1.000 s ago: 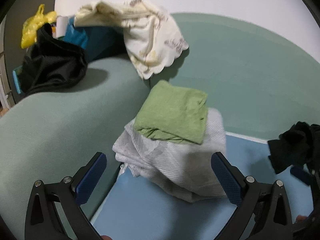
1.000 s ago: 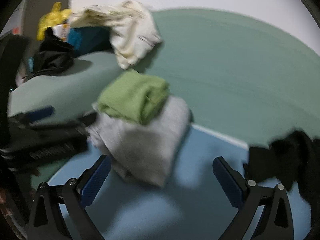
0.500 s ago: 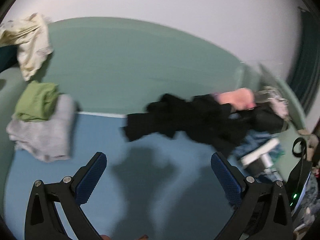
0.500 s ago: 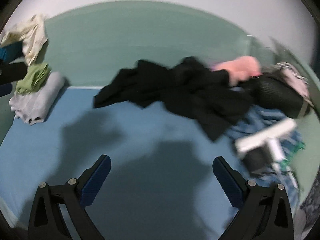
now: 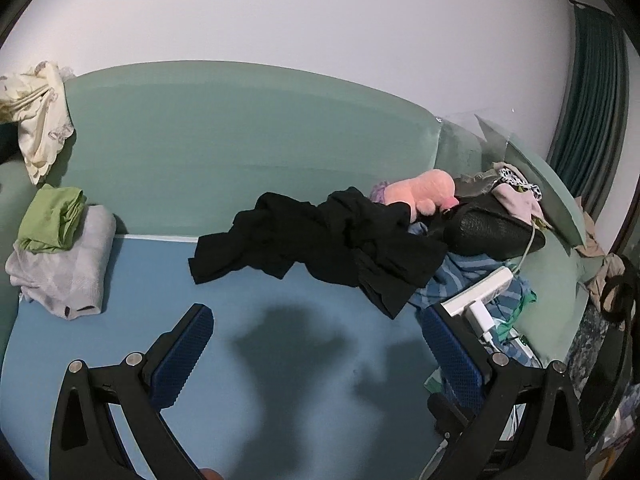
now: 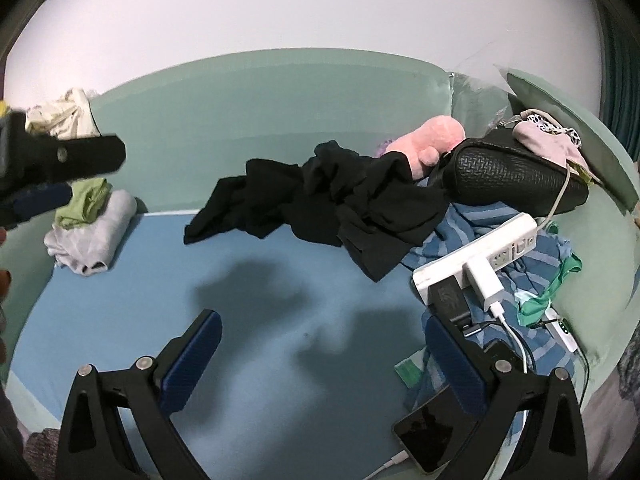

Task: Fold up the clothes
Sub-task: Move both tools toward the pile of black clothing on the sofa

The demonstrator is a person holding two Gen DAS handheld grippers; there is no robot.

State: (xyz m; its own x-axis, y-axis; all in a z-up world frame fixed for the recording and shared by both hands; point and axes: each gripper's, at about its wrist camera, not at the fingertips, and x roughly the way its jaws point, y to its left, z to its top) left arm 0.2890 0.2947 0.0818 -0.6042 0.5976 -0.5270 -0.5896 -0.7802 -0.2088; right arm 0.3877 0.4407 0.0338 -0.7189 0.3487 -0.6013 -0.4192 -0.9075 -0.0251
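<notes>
Both grippers — the left gripper [image 5: 318,354] and the right gripper [image 6: 322,354] — are hovering with jaws spread wide and holding nothing over the blue sheet [image 5: 132,292]. The black garment [image 5: 320,244] is lying crumpled above centre of each frame, ahead of both, its long axis running left to right — neither gripper is looking clearly nearer. The folded stack [image 5: 60,248] is sitting at the left edge.
</notes>
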